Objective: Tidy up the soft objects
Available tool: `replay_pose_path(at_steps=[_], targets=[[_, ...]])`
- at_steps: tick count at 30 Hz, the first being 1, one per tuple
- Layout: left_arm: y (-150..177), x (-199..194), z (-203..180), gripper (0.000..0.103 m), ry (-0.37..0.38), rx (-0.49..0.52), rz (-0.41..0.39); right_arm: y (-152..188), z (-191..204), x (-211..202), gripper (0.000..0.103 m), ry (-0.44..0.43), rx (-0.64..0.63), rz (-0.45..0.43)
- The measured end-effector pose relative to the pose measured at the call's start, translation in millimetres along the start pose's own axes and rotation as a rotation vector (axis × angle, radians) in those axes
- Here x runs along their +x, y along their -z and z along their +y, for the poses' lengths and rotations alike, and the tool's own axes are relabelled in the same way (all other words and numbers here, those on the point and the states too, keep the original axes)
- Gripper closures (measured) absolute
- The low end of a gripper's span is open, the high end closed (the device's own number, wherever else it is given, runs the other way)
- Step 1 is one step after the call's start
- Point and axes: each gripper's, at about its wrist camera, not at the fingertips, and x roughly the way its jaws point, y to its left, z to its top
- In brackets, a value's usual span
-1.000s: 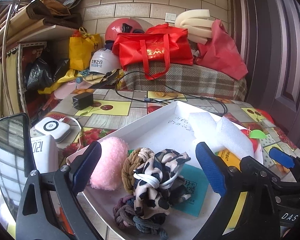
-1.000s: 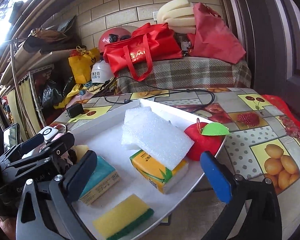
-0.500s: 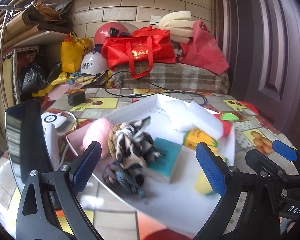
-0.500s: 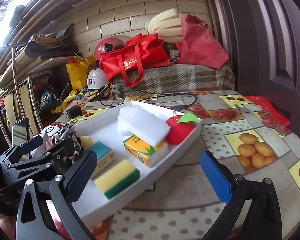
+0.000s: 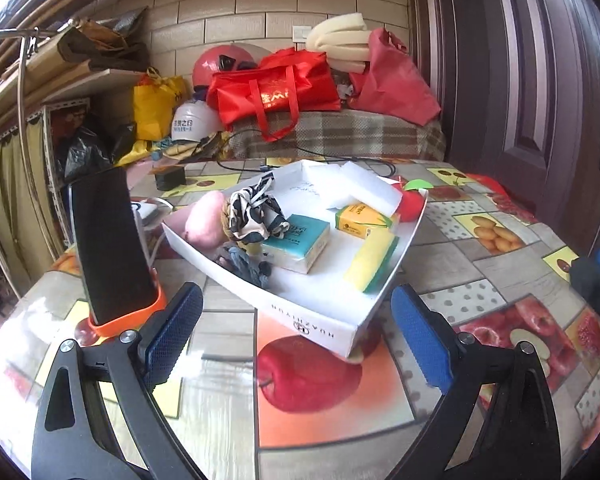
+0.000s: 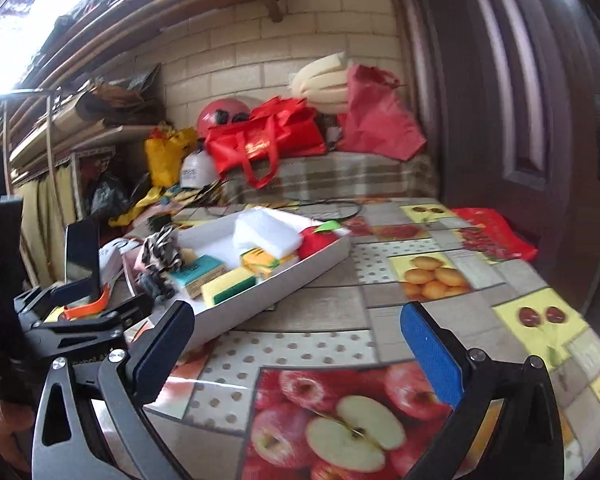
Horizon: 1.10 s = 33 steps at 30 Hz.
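On the fruit-print tablecloth (image 5: 480, 280) sits the white cardboard tray (image 5: 312, 322), and everything soft is already inside it. At the tray's left end lie a pink plush ball (image 5: 204, 224), a zebra-print scrunchie (image 5: 256, 212) and a grey-blue braided hair tie (image 5: 248, 266). Toward its middle rests a teal tissue pack (image 5: 300, 240), with a yellow-and-green sponge (image 5: 374, 258) by the tray's near right wall. Further back are an orange tissue pack (image 5: 360, 220), white foam blocks (image 5: 360, 186) and a red plush apple (image 5: 412, 200) at the far right corner.

The left gripper (image 5: 296, 340) hangs just short of the tray's near corner, jaws spread wide and holding nothing. The right gripper (image 6: 296, 348) is likewise gaping and empty, well off the tray's right side over the cloth.

Judging by this, the sorting looks close to done. The main risk is the light tray: a careless forward push from the left claw could shove its corner and slide it into the phone on an orange stand (image 5: 112, 248) just left of the tray, or spill the loosely heaped hair ties over the low wall.
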Motion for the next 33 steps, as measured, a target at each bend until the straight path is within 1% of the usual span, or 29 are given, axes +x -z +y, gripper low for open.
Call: replay_pose_path(at_steps=[2,3,4,5,7,9,11,14,19,24,33], targets=[[4,-9,1,0.007,-0.007,-0.023,-0.012,2,-5,-19,0.0,0.027,0.007,-0.038],[5,-14,2,0.007,-0.032,-0.032,-0.022,4,-6,-26,0.0,0.041,0.003,-0.053],[5,-18,1,0.007,-0.064,-0.032,-0.038,5,-6,-35,0.0,0.073,-0.003,-0.081],[5,-19,1,0.007,-0.075,-0.028,-0.047,7,-7,-43,0.0,0.104,-0.005,-0.109],[6,-18,-1,0.007,-0.055,-0.019,-0.043,10,-10,-56,0.0,0.186,0.011,-0.16],[7,-16,-4,0.007,-0.046,-0.013,-0.025,10,-14,-57,0.0,0.257,0.032,-0.159],[8,-19,-7,0.007,-0.039,-0.008,-0.027,10,-17,-51,0.0,0.261,0.041,-0.125],[8,-23,-10,0.007,-0.008,0.004,-0.037,10,-18,-49,0.0,0.26,0.046,-0.124],[9,-22,-17,0.007,-0.006,0.024,-0.02,10,-22,-47,0.0,0.203,0.05,-0.119],[8,-19,-16,0.007,-0.006,0.022,-0.007,14,-19,-55,0.0,0.203,0.047,-0.128],[9,-15,-16,0.007,0.001,0.028,0.01,15,-20,-55,0.0,0.197,0.07,-0.112]])
